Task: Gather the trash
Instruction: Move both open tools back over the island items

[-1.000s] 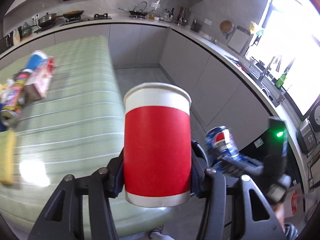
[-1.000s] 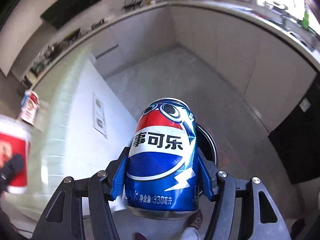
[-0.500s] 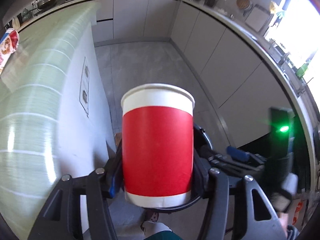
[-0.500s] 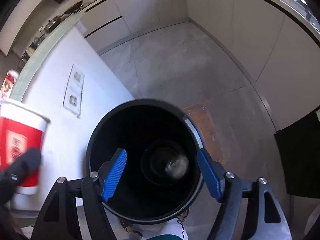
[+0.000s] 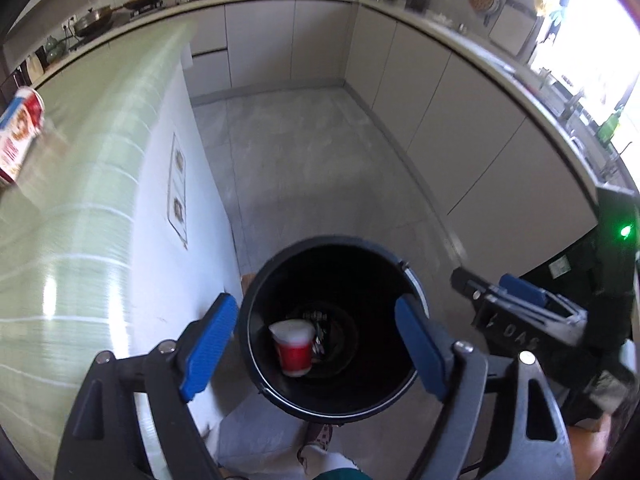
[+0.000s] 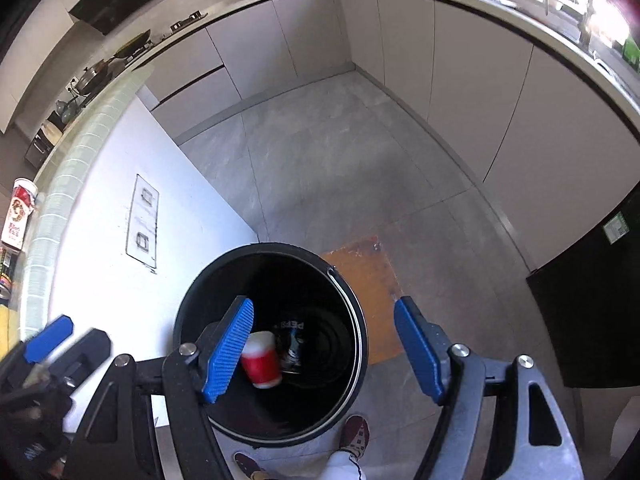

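Hanging over the black bin (image 5: 416,304), your left gripper (image 5: 316,344) has just been opening and stands wide with nothing between its jaws; your right gripper (image 6: 324,344) is open and empty too. You see the red paper cup (image 5: 294,346) inside, rim up, slightly tilted, beside the can (image 6: 292,340). Light and crushable: grip its wall gently.

Home kitchen: cabinets (image 5: 400,68), stovetop pans (image 5: 120,8).
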Available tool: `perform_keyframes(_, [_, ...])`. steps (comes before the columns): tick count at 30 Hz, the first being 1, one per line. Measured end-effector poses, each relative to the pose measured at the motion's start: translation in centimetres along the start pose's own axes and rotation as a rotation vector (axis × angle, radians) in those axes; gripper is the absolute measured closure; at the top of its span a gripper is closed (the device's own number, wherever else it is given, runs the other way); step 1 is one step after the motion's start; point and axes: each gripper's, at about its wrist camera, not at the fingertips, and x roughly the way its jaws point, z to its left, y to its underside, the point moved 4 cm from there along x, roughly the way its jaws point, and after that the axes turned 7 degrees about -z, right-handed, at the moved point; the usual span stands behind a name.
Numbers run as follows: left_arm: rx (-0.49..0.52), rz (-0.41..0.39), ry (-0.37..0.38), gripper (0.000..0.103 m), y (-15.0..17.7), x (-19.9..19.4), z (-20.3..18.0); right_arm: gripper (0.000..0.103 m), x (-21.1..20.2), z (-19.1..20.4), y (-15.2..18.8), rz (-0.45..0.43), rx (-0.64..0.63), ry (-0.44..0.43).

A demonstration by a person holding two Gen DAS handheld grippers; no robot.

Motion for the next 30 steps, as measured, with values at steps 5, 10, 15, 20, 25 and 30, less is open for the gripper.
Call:
perform_keyframes(5, [0.000,-0.074,0.031,0.020,-0.9,-5.5,1.7,0.028,-3.7,2.0,-0.6,-0.066,-0.001,0.006])
perform_keyframes(10, [-0.033,-0.110,0.034,0.020,-1.0,-9.8,5.6,0.028,-8.4,6.8,-0.8,-0.125,-0.010,-0.026])
perform_keyframes(15, [-0.084,-0.150,-0.024,0.020,0.6,-13.1,12.6,0.026,-12.3,15.1,0.8,-0.171,-0.057,-0.080])
perform_keyframes(20, [-0.145,-0.159,-0.102,0.020,4.2,-16.0,20.9,0.024,-14.1,23.9,3.7,-0.179,-0.109,-0.130])
perform_keyframes(25, [-0.199,-0.166,-0.165,0.020,6.6,-18.3,28.8,0.024,-14.4,32.0,6.7,-0.176,-0.140,-0.168])
perform_keyframes(30, [-0.264,-0.171,-0.228,0.020,7.8,-19.9,35.7,0.024,-14.1,39.0,8.7,-0.160,-0.189,-0.204])
